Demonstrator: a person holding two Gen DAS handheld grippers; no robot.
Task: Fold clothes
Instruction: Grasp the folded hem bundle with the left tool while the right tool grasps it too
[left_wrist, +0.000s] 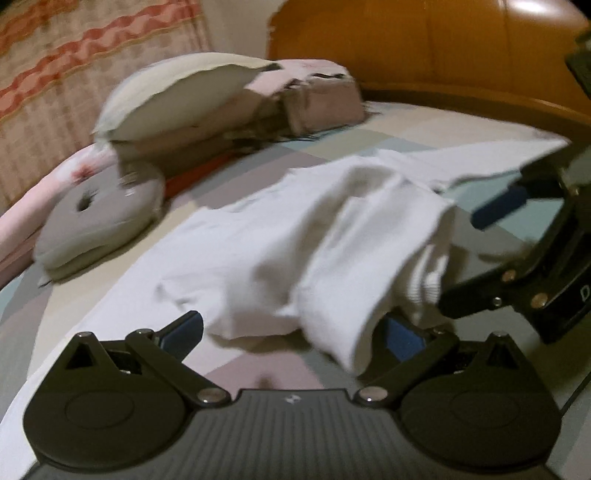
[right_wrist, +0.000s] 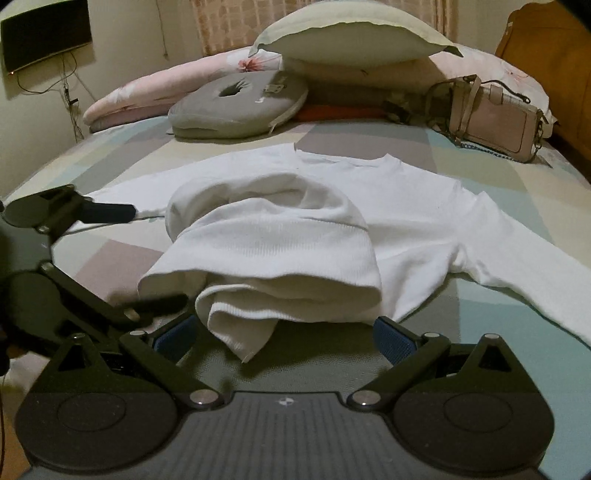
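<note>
Lying on the bed (right_wrist: 498, 295), the white sweater (right_wrist: 424, 206) had its hem bunched near both grippers. Left gripper (left_wrist: 291, 332) and right gripper (right_wrist: 284, 332) jaws were spread, neither pinching cloth. Grey cushion (right_wrist: 236, 110) sat far left.

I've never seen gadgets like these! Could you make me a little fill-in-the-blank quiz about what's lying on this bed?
1. The garment being folded, the sweater, is ____ in colour.
2. The grey cushion has a ____ through its middle.
3. The pink handbag lies near the wooden ____ of the bed.
4. The jaws of the right gripper stand ____, with the sweater's bunched hem between them.

Missing words: white; hole; headboard; open
</note>
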